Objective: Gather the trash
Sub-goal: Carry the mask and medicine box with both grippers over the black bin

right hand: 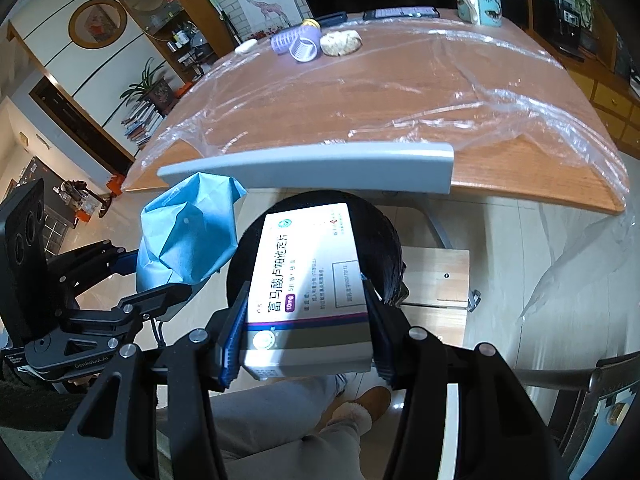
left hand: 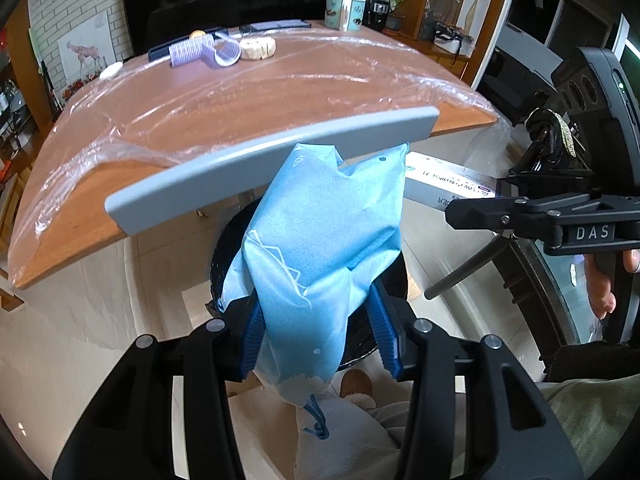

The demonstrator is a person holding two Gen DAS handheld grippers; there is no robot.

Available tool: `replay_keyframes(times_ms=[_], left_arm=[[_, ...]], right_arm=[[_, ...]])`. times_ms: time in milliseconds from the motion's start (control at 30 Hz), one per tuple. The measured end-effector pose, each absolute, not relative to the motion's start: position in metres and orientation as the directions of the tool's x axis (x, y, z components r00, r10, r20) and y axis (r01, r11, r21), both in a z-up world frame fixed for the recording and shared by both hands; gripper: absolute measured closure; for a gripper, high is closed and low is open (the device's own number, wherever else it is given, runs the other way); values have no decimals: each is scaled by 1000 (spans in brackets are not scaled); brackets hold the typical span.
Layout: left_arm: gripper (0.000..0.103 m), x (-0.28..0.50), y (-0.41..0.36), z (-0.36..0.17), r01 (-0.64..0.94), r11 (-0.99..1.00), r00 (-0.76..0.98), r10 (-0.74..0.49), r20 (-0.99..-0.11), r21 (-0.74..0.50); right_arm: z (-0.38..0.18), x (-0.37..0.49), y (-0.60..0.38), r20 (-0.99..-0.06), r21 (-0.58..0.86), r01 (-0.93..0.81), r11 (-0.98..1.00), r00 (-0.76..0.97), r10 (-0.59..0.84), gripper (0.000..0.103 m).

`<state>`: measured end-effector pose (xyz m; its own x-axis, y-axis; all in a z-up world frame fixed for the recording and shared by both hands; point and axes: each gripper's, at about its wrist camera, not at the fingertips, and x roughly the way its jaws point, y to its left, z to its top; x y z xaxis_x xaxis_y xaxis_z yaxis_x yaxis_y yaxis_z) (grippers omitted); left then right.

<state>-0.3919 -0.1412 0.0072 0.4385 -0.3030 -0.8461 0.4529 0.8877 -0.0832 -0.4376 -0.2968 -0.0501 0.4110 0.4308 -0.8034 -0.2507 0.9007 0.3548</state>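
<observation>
My left gripper [left hand: 316,332] is shut on a crumpled blue paper bag [left hand: 320,240], which hangs over a black bin [left hand: 228,248] on the floor below the table edge. The same blue bag [right hand: 188,232] shows at the left of the right wrist view, held by the left gripper [right hand: 132,280]. My right gripper [right hand: 304,332] is shut on a white medicine box [right hand: 308,276] with purple lettering, right above the black bin [right hand: 384,240]. That box [left hand: 448,184] and the right gripper [left hand: 460,208] appear at the right of the left wrist view.
A wooden table [right hand: 360,92] under clear plastic film carries purple hair rollers [right hand: 300,42], a round biscuit [right hand: 340,42], a mug [right hand: 478,2] and a white lump [right hand: 246,46] at its far end. A grey bar [right hand: 312,164] fronts the table edge. A person's legs and slipper [right hand: 364,404] are below.
</observation>
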Motion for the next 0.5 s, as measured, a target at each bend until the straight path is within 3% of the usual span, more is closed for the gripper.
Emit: replay_keyframes(times_ms=[500], left_arm=[[55, -376, -148, -17, 444, 894, 404, -267, -875, -67]], right_arm=[[-75, -421, -293, -831, 350, -223, 910, 375, 411, 52]])
